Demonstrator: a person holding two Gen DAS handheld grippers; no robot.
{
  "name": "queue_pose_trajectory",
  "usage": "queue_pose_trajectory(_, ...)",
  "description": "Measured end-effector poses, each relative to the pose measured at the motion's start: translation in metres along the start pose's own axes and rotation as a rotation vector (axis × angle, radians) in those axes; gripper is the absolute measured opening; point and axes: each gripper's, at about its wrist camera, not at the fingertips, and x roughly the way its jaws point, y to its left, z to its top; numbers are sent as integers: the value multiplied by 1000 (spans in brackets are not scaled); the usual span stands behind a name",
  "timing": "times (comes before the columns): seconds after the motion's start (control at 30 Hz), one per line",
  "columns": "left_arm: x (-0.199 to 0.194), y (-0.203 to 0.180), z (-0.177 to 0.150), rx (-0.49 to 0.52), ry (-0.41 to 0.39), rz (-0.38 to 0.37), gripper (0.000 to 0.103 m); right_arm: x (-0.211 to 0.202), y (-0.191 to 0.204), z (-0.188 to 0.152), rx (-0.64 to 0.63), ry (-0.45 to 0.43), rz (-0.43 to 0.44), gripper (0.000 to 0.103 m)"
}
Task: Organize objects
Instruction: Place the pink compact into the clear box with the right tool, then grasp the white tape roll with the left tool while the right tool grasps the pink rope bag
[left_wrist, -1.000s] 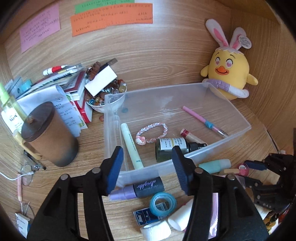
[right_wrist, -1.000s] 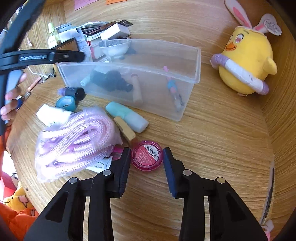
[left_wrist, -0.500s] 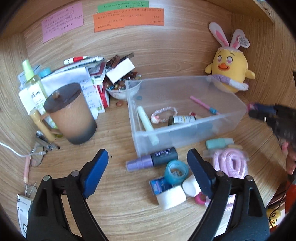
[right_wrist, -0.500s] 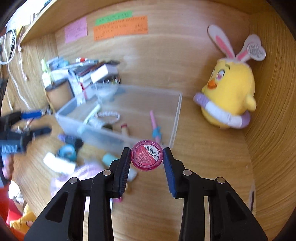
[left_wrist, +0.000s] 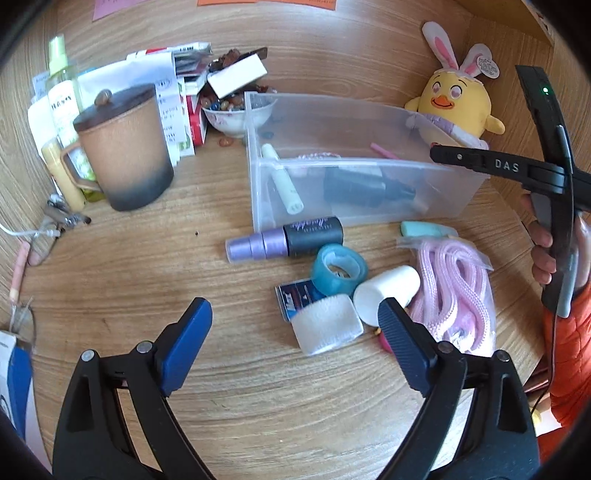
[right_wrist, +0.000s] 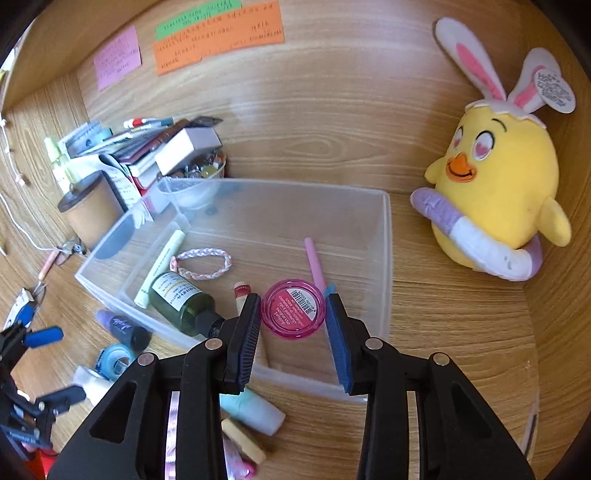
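Note:
My right gripper is shut on a round pink jar and holds it above the near right part of the clear plastic bin. The bin holds a green bottle, a braided bracelet, a pale tube, a pink pen and a small red stick. My left gripper is open and empty above the desk, near a white velcro roll. A purple bottle, blue tape, a white cylinder and bagged pink rope lie before the bin.
A brown lidded mug, a stack of books and papers and a bowl of beads stand at the left. A yellow chick plush sits at the right against the wooden wall. A mint tube lies by the bin's front.
My right gripper has lifted the pink jar off the desk and carried it over the bin. My left gripper has opened wide and drawn back from the bin toward the loose items.

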Motion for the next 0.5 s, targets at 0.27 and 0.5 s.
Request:
queue_pose_trajectory(0.27, 0, -5, -7, 2, -23, 0, 80, -3, 6, -1, -25, 3, -9, 34)
queue_pose_trajectory(0.5, 4, -9, -10, 8, -26, -6, 60, -31, 21, -12, -48, -48, -7, 61)
